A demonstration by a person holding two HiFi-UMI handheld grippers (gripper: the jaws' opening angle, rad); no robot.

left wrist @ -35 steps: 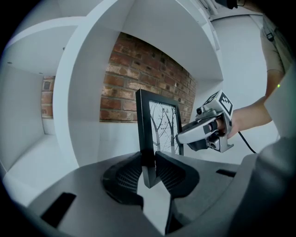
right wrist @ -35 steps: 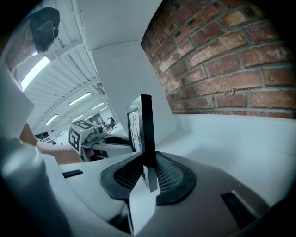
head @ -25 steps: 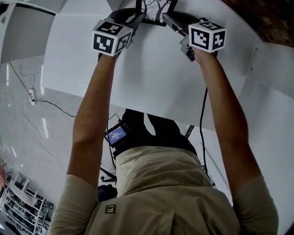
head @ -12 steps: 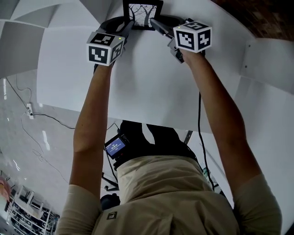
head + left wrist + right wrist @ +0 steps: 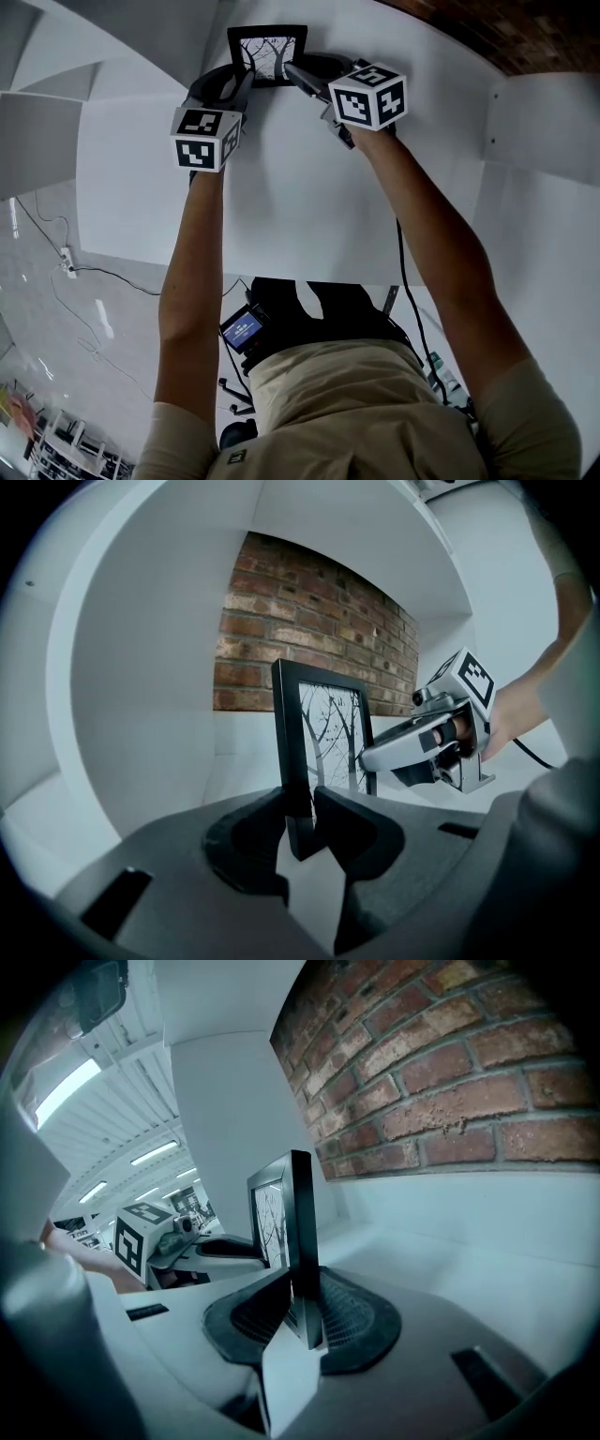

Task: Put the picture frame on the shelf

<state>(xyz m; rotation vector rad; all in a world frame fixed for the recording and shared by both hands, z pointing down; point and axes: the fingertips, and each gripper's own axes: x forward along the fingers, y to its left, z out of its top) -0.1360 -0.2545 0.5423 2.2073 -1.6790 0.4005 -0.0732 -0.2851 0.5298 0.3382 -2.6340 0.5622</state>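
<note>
A black picture frame [image 5: 267, 54] with a bare-tree print stands upright at the far end of a white shelf [image 5: 291, 197]. My left gripper [image 5: 242, 82] is shut on the frame's left edge, and my right gripper [image 5: 292, 73] is shut on its right edge. The left gripper view has the picture frame [image 5: 314, 747] edge-on, pinched between the jaws of the left gripper [image 5: 300, 822], with the other gripper beyond it. In the right gripper view the picture frame [image 5: 286, 1222] is clamped between the jaws of the right gripper [image 5: 302, 1312]. A brick wall [image 5: 450, 1082] backs the shelf.
White shelf walls [image 5: 539, 122] curve round both sides of the alcove. Brick wall [image 5: 487, 33] shows at the top right of the head view. Below the shelf are a grey floor with a cable [image 5: 112, 277] and a small device with a lit screen [image 5: 242, 328] at the person's waist.
Both grippers have carried the frame further from me into the shelf alcove, so more of the frame and shelf wall shows. The grip on both edges is unchanged.
</note>
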